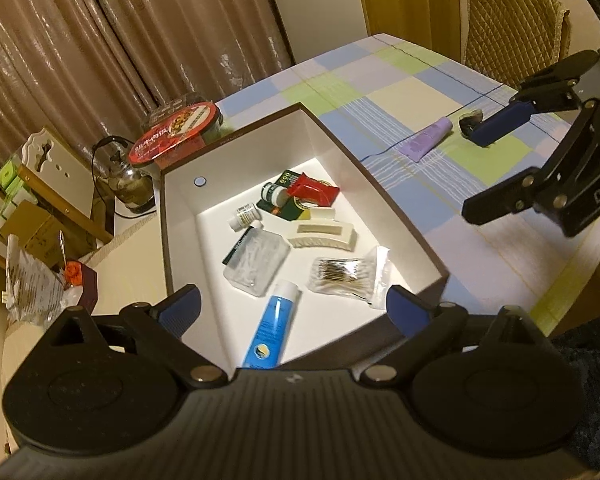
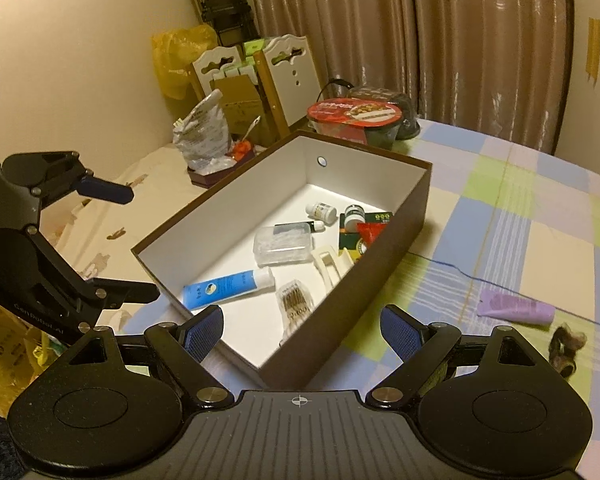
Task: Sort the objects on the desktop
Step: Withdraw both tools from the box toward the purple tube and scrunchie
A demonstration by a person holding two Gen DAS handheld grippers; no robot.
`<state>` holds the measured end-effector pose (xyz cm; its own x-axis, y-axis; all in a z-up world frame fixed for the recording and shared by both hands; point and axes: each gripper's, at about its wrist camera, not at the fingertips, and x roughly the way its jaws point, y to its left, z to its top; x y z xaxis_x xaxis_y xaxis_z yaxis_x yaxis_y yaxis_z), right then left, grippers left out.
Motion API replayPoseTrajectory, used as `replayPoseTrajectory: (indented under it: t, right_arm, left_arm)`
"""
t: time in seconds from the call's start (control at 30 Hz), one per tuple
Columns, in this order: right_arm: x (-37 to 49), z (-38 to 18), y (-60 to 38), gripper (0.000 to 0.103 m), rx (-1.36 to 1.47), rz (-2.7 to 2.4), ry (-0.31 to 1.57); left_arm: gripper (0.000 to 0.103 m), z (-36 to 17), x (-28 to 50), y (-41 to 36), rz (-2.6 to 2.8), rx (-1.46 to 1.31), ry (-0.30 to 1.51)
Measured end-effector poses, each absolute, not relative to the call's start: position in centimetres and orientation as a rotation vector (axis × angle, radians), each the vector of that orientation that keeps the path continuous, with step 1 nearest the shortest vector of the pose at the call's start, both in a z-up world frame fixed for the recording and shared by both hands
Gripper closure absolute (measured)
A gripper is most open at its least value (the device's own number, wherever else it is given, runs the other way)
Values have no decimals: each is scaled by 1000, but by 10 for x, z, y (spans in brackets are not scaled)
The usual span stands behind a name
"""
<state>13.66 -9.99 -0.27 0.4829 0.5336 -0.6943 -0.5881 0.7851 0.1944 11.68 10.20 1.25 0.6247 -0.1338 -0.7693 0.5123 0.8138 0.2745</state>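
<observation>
A brown box (image 1: 380,184) (image 2: 422,200) with a white inside stands on the checked tablecloth. In it lie a blue tube (image 1: 274,324) (image 2: 228,286), a bag of cotton swabs (image 1: 344,276), a clear case (image 1: 258,266), a cream hair clip (image 1: 324,234), a red packet (image 1: 312,192) and small bottles (image 1: 246,216). Outside the box lie a purple tube (image 1: 430,138) (image 2: 516,308) and a dark furry clip (image 1: 470,120) (image 2: 566,346). My left gripper (image 1: 294,312) (image 2: 128,242) hovers open over the box's near end. My right gripper (image 2: 302,328) (image 1: 496,164) is open and holds nothing, near the box's corner.
A red-lidded noodle bowl (image 1: 176,132) (image 2: 354,114) stands behind the box. A glass kettle (image 1: 126,180) and cluttered bags and cartons (image 2: 204,136) lie off the table's edge. A padded chair (image 1: 512,28) stands at the far side. Bare tablecloth (image 2: 520,208) spreads right of the box.
</observation>
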Motion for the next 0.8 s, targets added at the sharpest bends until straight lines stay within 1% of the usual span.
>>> replayPoseTrajectory:
  t: [0.33,0.8]
  right_arm:
    - [136,-7,-147,15,-26,647,838]
    - [147,-17,-243,15,29,424,862]
  left_arm:
    - [5,11,109,63,-412,491,840]
    - [5,-3,136,-24,-543,485,832]
